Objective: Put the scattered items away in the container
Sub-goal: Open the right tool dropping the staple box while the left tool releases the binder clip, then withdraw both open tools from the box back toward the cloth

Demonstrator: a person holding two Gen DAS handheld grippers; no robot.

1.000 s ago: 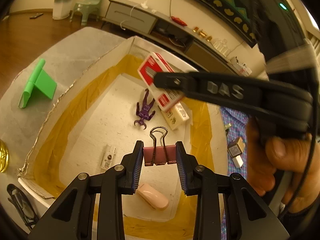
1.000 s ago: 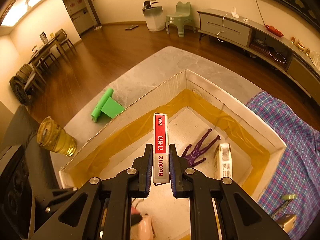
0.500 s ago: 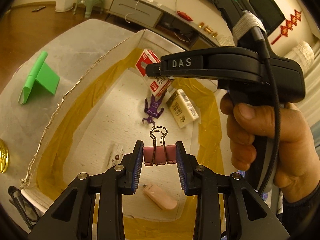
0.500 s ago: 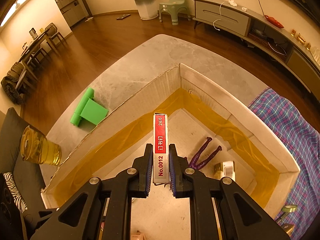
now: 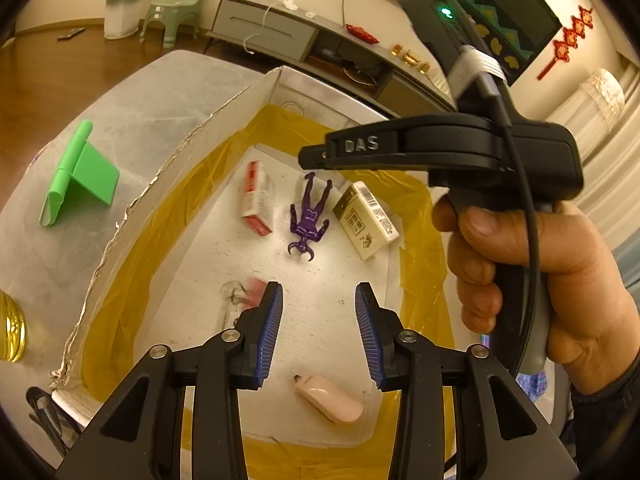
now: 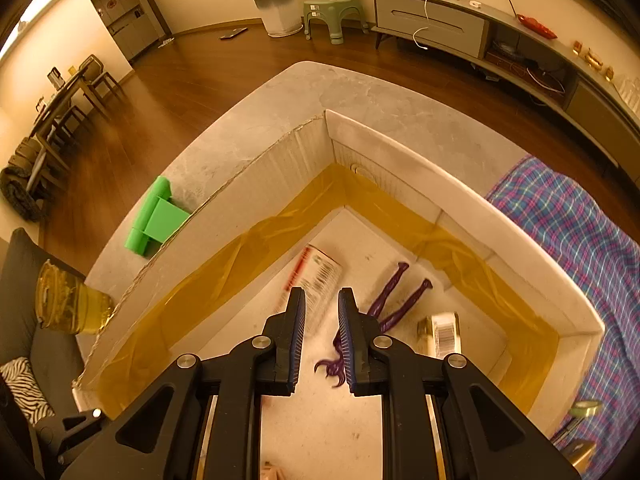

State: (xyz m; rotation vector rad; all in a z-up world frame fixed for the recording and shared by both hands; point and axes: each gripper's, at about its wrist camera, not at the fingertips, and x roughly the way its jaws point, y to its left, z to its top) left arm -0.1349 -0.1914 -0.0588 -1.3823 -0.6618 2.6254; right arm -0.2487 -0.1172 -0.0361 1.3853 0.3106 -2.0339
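Both grippers hover over a white cardboard box [image 5: 180,152] lined with yellow tape, also in the right wrist view [image 6: 460,200]. My left gripper [image 5: 319,332] is open and empty; the pink binder clip [image 5: 246,296] lies blurred on the box floor left of it. My right gripper [image 6: 321,340] is open and empty; the red and white staple box [image 6: 320,276] lies blurred below it and shows in the left wrist view [image 5: 256,200]. A purple figure [image 5: 308,218], a cream packet [image 5: 366,220] and a pink mouse-like item [image 5: 330,398] lie in the box.
A green stand [image 5: 78,176] sits on the grey table left of the box, also in the right wrist view [image 6: 156,218]. A yellow glass jar [image 6: 68,300] stands at the table's left. A plaid cloth [image 6: 580,232] with small items lies right of the box.
Both grippers opened. The binder clip dropped from the left one and the staple box from the right one into the box.
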